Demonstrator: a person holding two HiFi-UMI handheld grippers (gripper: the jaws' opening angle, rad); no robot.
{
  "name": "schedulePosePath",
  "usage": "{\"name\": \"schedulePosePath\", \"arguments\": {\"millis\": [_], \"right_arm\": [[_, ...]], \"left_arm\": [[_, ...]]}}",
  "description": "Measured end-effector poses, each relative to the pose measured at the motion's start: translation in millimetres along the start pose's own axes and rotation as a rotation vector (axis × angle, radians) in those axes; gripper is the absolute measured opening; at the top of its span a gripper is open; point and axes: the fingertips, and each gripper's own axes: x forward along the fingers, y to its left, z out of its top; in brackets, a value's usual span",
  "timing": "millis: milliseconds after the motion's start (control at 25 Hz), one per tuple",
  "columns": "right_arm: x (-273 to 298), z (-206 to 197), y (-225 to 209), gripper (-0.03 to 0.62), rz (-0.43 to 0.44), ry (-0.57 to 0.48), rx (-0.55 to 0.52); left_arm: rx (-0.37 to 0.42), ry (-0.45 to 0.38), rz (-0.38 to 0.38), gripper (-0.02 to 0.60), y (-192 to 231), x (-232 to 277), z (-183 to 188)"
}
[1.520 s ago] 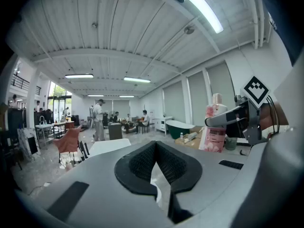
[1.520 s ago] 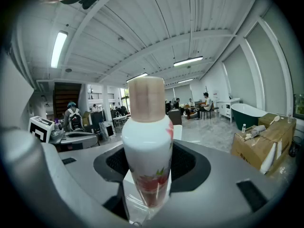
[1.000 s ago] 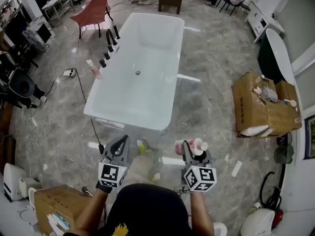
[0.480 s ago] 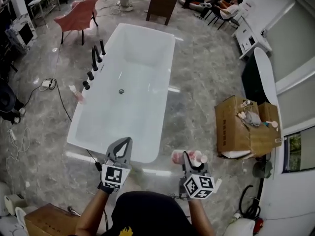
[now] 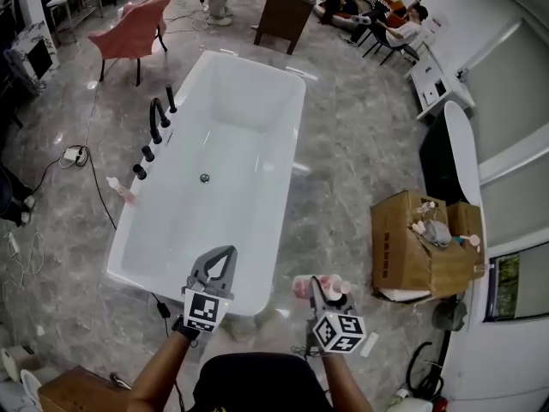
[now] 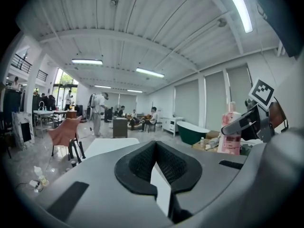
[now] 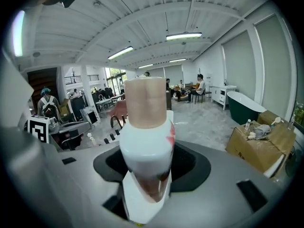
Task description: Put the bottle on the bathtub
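Observation:
A white and pink bottle (image 5: pixel 316 286) with a tan cap (image 7: pixel 145 101) is clamped in my right gripper (image 5: pixel 320 292), held just right of the bathtub's near corner. The same bottle (image 6: pixel 230 133) shows at the right of the left gripper view. The white rectangular bathtub (image 5: pixel 257 101) stretches away ahead, with black taps (image 5: pixel 155 120) on its left rim. My left gripper (image 5: pixel 220 267) hovers over the tub's near end, jaws closed with nothing between them. A small pink bottle (image 5: pixel 120 189) lies on the floor left of the tub.
An open cardboard box (image 5: pixel 420 243) with items sits on the marble floor to the right. A dark green tub (image 5: pixel 446 153) stands beyond it. A pink chair (image 5: pixel 133 31), a dark cabinet (image 5: pixel 285 9) and seated people are at the far end. Cables (image 5: pixel 81 157) run on the left.
Both grippers have moved forward toward the bathtub; its near end now lies under the left gripper. The bottle stays held in the right gripper.

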Motion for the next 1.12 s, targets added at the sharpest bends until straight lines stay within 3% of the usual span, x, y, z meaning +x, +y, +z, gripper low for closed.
{"name": "schedulePosePath", "arguments": {"millis": [240, 520, 840, 1120], "right_arm": [[88.0, 23.9, -41.7, 0.218, 0.052, -0.014, -0.050], [227.6, 43.7, -85.5, 0.218, 0.044, -0.052, -0.076], [340.4, -0.5, -111.9, 0.218, 0.004, -0.008, 0.015], [417.4, -45.2, -136.8, 0.218, -0.051, 0.049, 0.040]], "left_arm": [[0.026, -0.036, 0.040, 0.017, 10.1, 86.8, 6.6], [0.025, -0.005, 0.078, 0.017, 38.1, 200.9, -32.6], [0.047, 0.031, 0.060, 0.017, 51.0, 284.3, -90.3], [-0.006, 0.029, 0.062, 0.017, 74.1, 330.6, -135.7]]}}
